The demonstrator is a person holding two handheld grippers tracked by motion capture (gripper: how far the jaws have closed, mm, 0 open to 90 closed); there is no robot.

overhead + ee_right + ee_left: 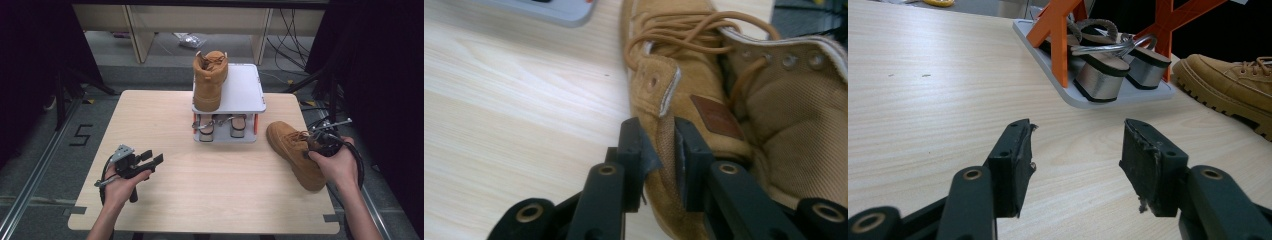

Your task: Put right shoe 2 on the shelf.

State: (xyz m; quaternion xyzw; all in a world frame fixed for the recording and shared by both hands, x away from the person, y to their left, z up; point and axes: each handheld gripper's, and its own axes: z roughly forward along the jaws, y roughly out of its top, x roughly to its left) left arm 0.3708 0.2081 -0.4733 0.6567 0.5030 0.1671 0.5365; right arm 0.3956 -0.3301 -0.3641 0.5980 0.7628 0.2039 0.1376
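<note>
The tan boot [295,152] is laid on its side at the counter's [215,195] right edge, its heel tab clamped in the right gripper's [667,150] jaws. The left gripper [150,161] is held low over the counter, angled rightward, jaws spread and holding nothing.

Black two-jaw grippers [150,161], seemingly bare forearms.
</note>
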